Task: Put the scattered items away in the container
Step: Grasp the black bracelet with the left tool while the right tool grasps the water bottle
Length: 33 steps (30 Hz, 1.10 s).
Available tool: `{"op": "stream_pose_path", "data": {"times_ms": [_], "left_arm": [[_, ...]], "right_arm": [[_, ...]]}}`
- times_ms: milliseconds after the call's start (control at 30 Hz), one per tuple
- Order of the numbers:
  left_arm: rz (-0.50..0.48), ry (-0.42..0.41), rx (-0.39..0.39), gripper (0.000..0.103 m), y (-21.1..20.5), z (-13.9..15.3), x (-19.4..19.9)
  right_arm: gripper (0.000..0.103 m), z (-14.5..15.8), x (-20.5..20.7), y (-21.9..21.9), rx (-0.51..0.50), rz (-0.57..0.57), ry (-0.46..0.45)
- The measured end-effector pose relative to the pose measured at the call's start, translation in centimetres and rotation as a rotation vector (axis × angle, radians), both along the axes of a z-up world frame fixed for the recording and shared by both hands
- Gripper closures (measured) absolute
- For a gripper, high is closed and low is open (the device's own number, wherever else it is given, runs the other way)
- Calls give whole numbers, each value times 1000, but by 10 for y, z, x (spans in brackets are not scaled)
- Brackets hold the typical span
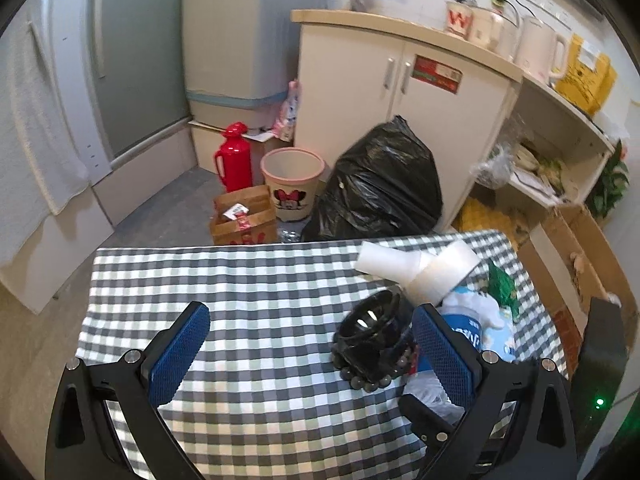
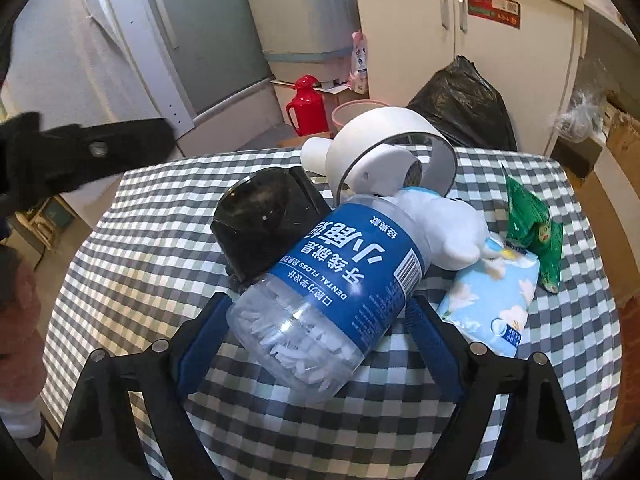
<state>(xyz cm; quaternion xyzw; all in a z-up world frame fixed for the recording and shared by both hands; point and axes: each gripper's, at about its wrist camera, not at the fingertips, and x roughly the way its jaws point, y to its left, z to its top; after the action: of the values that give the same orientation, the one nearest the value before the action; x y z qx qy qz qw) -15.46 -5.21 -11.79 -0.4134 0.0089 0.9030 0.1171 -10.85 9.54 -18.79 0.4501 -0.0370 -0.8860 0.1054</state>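
two fingers (image 2: 434, 344) clamp floss jar (image 2: 320, 304); fan (image 2: 384, 152) beyond.

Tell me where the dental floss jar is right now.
In the right wrist view the dental floss jar lies tilted between the right gripper pads, beside the black container and below the white fan.

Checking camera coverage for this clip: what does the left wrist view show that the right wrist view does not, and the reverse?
Only the left wrist view shows the dark bead bracelet lying around the black plastic container and the open left gripper over the cloth. Only the right wrist view shows the right gripper shut on the clear blue-labelled dental floss jar, and the pale blue floral tissue pack. Both share the checked tablecloth, white handheld fan, green snack packet and container.
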Motion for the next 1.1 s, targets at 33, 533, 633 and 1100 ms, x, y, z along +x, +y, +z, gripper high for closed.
{"op": "stream_pose_path", "data": {"times_ms": [33, 533, 633, 1100], "left_arm": [[-24, -7, 2, 0, 3, -3, -2], [-316, -104, 38, 15, 36, -39, -24], [-330, -124, 55, 31, 38, -43, -26], [-410, -186, 51, 92, 55, -58, -18]], "right_arm": [[16, 0, 0, 1, -2, 8, -3], [34, 1, 14, 22, -16, 48, -39], [34, 1, 15, 28, -16, 43, -41], [36, 2, 11, 33, -19, 25, -54]]}}
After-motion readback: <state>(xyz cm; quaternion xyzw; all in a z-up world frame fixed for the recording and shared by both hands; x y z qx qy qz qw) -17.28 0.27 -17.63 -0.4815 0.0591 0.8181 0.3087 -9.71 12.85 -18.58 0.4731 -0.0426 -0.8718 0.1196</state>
